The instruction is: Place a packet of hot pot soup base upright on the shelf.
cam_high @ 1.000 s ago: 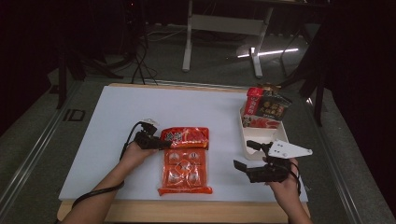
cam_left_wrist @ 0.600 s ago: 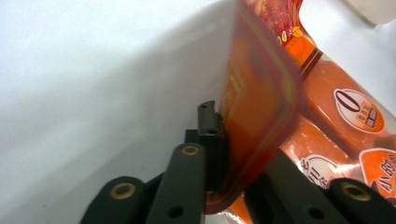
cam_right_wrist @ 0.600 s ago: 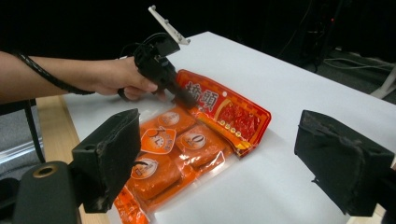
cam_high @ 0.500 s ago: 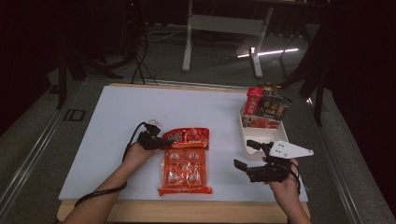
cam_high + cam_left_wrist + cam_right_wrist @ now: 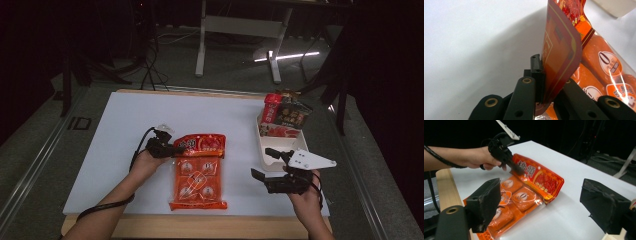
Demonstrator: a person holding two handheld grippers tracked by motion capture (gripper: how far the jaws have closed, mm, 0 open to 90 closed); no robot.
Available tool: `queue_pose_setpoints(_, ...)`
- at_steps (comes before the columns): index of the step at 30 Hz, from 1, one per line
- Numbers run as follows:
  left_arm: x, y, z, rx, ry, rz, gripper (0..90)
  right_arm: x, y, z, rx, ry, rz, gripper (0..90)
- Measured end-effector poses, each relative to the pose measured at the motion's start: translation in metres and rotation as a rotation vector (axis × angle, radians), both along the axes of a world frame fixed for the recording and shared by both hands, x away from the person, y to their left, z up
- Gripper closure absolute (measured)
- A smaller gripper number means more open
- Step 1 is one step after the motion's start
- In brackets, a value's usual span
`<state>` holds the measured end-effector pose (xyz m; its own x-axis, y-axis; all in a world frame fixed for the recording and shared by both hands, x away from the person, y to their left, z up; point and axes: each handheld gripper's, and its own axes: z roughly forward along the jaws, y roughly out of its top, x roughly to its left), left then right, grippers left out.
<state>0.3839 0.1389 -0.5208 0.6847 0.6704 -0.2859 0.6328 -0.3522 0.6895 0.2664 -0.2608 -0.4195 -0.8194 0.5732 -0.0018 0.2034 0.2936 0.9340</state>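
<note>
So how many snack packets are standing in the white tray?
3, maybe more hidden: a red packet at the left, a dark packet at the right, another red packet in front, all in the white plastic tray.

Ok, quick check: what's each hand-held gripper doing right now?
Left hand-held gripper: closed on the red header edge of the orange snack pack.
Right hand-held gripper: open, holding nothing, near the white tray.

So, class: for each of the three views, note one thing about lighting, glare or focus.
High view: the white table is evenly lit, the room behind dark. Left gripper view: the packet's red header casts a soft shadow on the table, and the clear film glares. Right gripper view: its own jaws are blurred, the sausage packet sharper and glossy.
</note>
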Motion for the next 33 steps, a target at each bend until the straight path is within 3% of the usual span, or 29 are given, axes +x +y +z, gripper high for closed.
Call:
queue_pose_setpoints(5, -0.003, 0.000, 0.013, -0.005, -0.017, -0.012, 89.8, 0.001, 0.001, -0.001, 0.002, 0.032, -0.015, 13.4)
queue_pose_setpoints(8, -0.006, -0.001, 0.021, -0.009, -0.037, -0.022, 89.8, 0.000, 0.000, 0.000, 0.038, 0.056, -0.018, 11.9)
queue_pose_setpoints(10, -0.007, -0.002, 0.026, -0.013, -0.043, -0.031, 89.8, -0.002, 0.002, 0.002, 0.029, 0.037, -0.048, 11.0)
queue_pose_setpoints(14, -0.011, -0.003, 0.037, -0.017, -0.065, -0.053, 89.9, -0.004, 0.005, 0.004, 0.019, 0.017, -0.036, 10.0)
queue_pose_setpoints(23, -0.019, -0.006, 0.053, -0.050, -0.101, -0.077, 90.0, -0.002, 0.009, 0.001, 0.002, 0.048, -0.031, 13.0)
queue_pose_setpoints(33, -0.035, -0.006, 0.070, -0.072, -0.160, -0.130, 90.0, 0.008, 0.018, -0.001, -0.017, 0.036, -0.040, 13.3)
